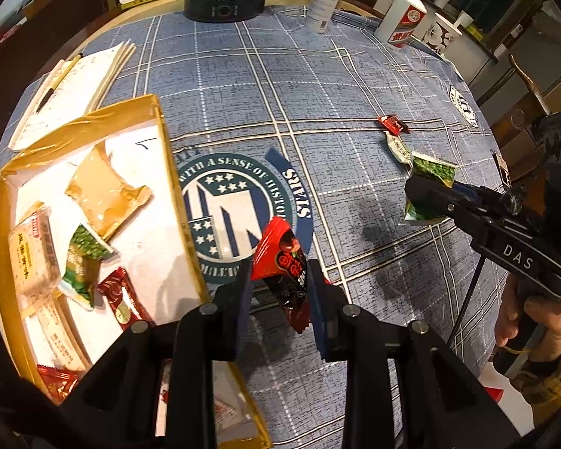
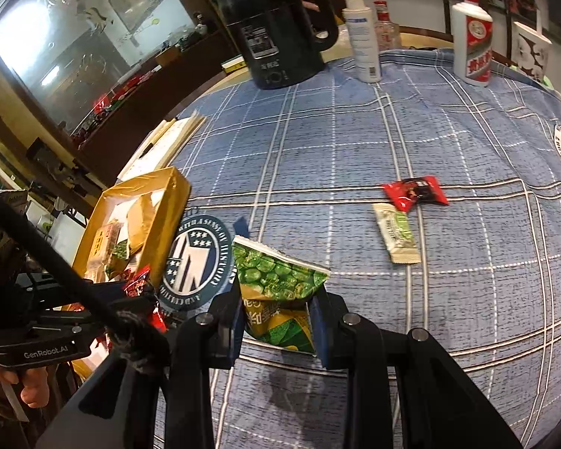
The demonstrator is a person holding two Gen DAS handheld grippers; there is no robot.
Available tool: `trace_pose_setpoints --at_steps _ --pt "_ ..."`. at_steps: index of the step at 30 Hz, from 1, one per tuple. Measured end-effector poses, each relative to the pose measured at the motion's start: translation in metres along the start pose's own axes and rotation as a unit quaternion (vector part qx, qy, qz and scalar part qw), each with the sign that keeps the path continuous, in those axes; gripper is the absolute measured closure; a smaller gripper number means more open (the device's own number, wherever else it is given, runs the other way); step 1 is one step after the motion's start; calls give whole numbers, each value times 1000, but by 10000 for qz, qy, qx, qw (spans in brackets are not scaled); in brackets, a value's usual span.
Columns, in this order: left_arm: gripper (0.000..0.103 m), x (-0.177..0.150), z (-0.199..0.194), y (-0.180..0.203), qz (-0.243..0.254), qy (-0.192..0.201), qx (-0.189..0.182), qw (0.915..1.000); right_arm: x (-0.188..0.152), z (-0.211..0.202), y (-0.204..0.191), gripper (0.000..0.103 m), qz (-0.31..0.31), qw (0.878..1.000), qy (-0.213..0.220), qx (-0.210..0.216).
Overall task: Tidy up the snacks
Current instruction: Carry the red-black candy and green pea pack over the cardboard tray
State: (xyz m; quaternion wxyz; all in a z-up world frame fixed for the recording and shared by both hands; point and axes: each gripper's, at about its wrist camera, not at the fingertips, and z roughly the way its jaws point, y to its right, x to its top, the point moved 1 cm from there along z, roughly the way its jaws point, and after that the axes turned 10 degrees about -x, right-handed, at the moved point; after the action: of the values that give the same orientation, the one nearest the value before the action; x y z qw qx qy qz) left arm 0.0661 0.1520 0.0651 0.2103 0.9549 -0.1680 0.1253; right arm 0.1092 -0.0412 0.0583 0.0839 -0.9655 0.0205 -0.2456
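Warm indoor light, soft shadows on the tablecloth (image 1: 355, 75), fisheye bending (dark vignetted corners), window (image 2: 37, 48) glare.

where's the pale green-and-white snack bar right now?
The pale snack bar lies loose on the blue plaid tablecloth, right of centre in the right wrist view, just below the small red candy packet and beyond the right gripper.
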Motion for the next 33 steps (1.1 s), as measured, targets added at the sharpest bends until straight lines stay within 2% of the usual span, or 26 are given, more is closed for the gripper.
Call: trace_pose_setpoints --at_steps 17,33 --pt "73 -23 -36 -42 -176 168 149 9996 0 0 -52 74 -350 9991 -11 244" --pt "73 -56 -66 -120 -909 258 465 9944 -9 8 -119 74 -953 9934 -193 605"
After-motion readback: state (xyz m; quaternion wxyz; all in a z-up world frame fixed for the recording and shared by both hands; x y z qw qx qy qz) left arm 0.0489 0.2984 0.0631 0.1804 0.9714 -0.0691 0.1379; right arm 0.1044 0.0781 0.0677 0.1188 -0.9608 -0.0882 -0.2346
